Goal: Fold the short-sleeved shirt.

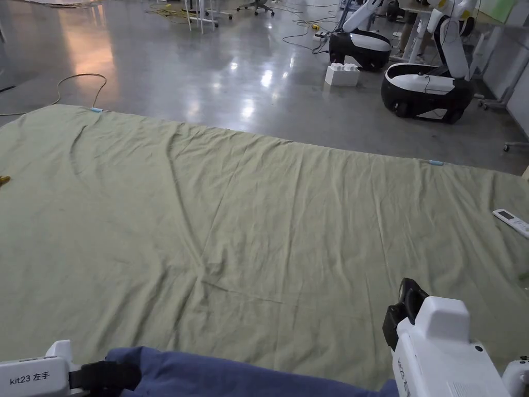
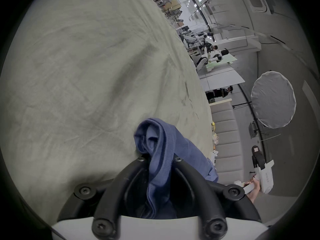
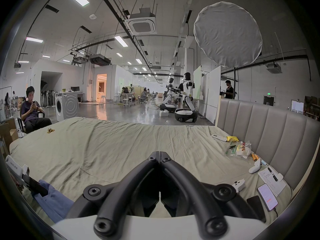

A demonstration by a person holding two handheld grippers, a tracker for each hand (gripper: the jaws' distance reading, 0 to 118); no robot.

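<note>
A blue short-sleeved shirt (image 1: pixel 232 375) lies bunched at the near edge of a bed covered by a green sheet (image 1: pixel 248 217). My left gripper (image 1: pixel 121 373) is at the bottom left, shut on one end of the shirt. In the left gripper view the blue fabric (image 2: pixel 155 136) rises in a fold between the two jaws of the left gripper (image 2: pixel 159 159). My right gripper (image 1: pixel 411 289) hovers over the sheet at the bottom right. Its jaws meet tip to tip with nothing between them in the right gripper view (image 3: pixel 159 154), where the shirt (image 3: pixel 53 202) lies off to the left.
A white remote (image 1: pixel 511 222) lies at the sheet's right edge. A phone (image 3: pixel 267 198), papers and snack wrappers (image 3: pixel 242 150) sit along the padded headboard (image 3: pixel 268 131). Wheeled robots (image 1: pixel 423 88) stand on the floor beyond the bed. A person (image 3: pixel 32 110) sits at the far left.
</note>
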